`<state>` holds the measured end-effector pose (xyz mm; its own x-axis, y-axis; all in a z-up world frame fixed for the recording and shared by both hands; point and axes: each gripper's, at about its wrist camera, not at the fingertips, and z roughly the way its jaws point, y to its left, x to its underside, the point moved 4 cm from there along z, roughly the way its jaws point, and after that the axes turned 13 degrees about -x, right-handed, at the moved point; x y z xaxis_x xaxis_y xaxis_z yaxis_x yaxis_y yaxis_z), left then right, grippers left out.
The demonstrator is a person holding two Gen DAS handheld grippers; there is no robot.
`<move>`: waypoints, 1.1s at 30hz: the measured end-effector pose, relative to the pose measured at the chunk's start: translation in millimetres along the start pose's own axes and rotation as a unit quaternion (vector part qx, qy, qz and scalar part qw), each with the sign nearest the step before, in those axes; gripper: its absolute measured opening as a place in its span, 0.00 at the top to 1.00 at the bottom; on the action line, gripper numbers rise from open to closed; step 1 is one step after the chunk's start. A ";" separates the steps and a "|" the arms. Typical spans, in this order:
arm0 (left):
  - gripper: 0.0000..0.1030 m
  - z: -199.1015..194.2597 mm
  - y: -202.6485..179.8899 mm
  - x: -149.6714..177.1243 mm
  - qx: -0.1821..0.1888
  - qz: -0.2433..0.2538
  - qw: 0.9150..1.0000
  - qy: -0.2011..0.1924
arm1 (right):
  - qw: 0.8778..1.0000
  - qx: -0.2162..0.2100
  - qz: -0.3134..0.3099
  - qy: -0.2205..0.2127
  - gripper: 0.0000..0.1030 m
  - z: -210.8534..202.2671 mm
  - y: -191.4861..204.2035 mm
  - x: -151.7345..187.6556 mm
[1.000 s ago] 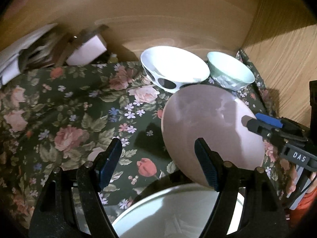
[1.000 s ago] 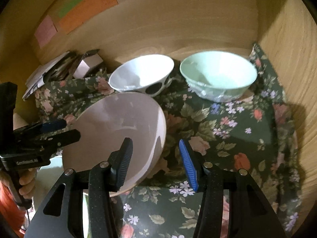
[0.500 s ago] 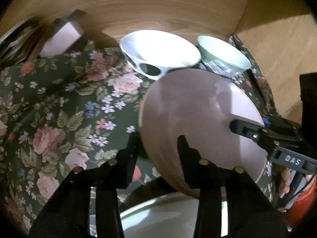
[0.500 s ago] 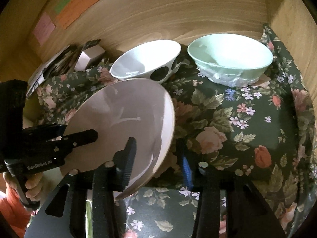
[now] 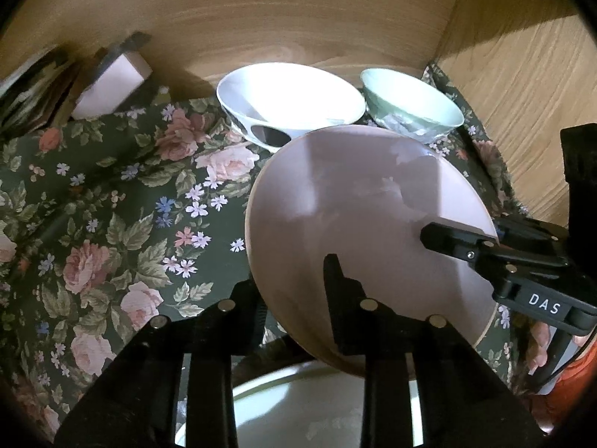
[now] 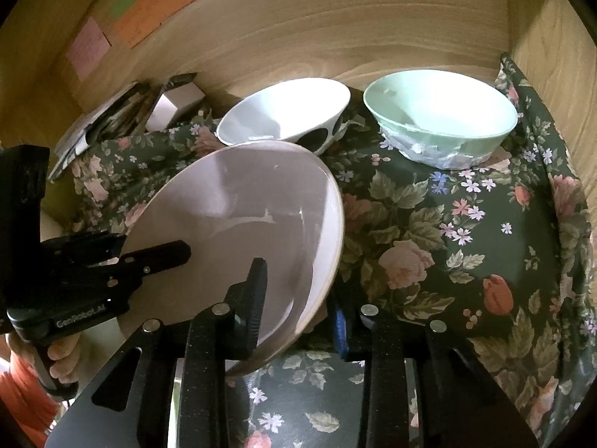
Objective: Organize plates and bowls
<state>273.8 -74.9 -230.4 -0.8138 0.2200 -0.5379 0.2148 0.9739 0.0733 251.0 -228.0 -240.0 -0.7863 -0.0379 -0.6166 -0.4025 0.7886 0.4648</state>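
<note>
A pink plate [image 5: 358, 209] is held tilted above the floral cloth, with both grippers clamped on its rim. My left gripper [image 5: 294, 280] is shut on its left edge. My right gripper [image 6: 298, 295] is shut on its near right edge; the plate also shows in the right wrist view [image 6: 242, 216]. A white bowl with black spots [image 5: 287, 108] and a mint green bowl [image 5: 410, 108] stand side by side at the back against the wooden wall. A pale plate [image 5: 298, 410] lies below the held one.
The dark floral cloth [image 6: 466, 242] covers the shelf floor. Wooden walls close in the back [image 5: 298, 18] and right side [image 6: 559, 37]. A small pink box [image 5: 112, 86] and stacked papers [image 6: 97, 119] sit at the back left. Coloured sticky notes [image 6: 156, 0] are on the wall.
Both grippers went from open around the pink plate's rim to shut on it. The plate now sits slightly higher and more tilted between them.
</note>
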 end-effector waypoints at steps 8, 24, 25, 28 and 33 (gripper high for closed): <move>0.73 -26.8 8.0 -2.0 0.000 -0.012 0.999 -0.033 | 1.000 0.000 -0.020 -0.019 0.73 -17.5 19.2 -7.9; 0.73 -90.5 49.4 15.7 -0.024 -0.055 0.994 -0.095 | 0.996 -0.026 -0.077 -0.041 0.73 -24.9 80.9 -14.5; 0.73 -94.8 53.0 18.8 -0.027 -0.059 0.993 -0.098 | 0.995 -0.029 -0.081 -0.041 0.73 -23.7 85.5 -13.9; 0.73 -106.7 64.8 27.7 -0.036 -0.070 0.991 -0.106 | 0.994 -0.040 -0.092 -0.039 0.73 -20.4 98.7 -11.6; 0.73 -125.8 81.3 45.6 -0.055 -0.088 0.988 -0.114 | 0.992 -0.059 -0.108 -0.035 0.73 -13.9 121.7 -5.7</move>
<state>186.3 21.4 -143.3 -0.6880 0.0399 -0.7246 0.0095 0.9989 0.0459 200.0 -140.4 -171.1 -0.6433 -0.1523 -0.7503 -0.6129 0.6898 0.3854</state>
